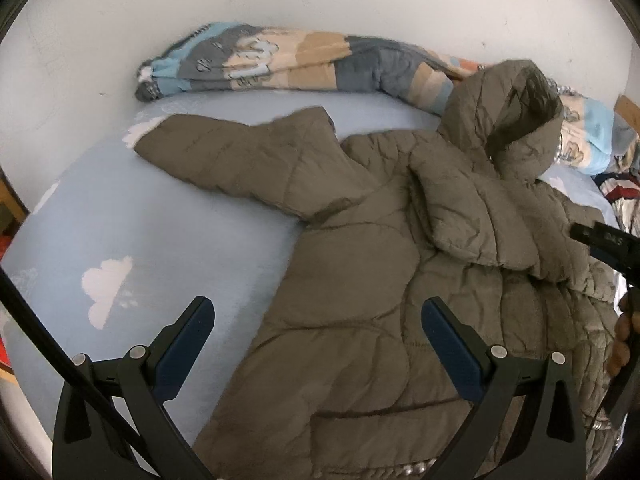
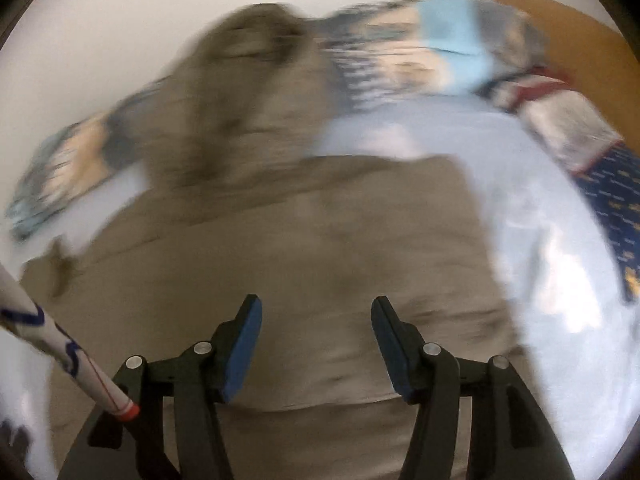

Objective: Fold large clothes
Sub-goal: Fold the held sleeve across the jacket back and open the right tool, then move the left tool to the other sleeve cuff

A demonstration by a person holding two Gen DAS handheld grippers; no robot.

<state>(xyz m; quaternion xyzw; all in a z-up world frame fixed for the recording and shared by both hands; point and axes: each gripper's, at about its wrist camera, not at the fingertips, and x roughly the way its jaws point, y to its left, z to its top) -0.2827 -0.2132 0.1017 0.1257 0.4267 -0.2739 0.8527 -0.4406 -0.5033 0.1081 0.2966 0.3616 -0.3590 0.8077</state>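
- I'm working a khaki coat that is lying spread on the bed, hood toward the far edge by the rolled blanket along the wall.
- In the left view one sleeve is stretching out toward the bed's far left corner, while the other sleeve is already lying across the chest.
- My read: I'm between grabs, with the outstretched sleeve the next part to bring in.
- To do that well I'm wanting a bite near the cuff, not mid-sleeve, then a low carry across so the padding isn't ballooning, and a flat lay beside the folded sleeve.
- I'm also watching the hood; it is standing up puffy and could be tipping onto the fold.
- Left gripper is hanging above the coat's near left edge, fingers spread wide, nothing between them and no pad pressing cloth.
- Right gripper is showing over the coat's right side in a badly smeared view; its fingers are standing apart with only coat below the gap, gripping nothing.
- From the left view I'm catching its black body at the bed's right edge, a hand on it.
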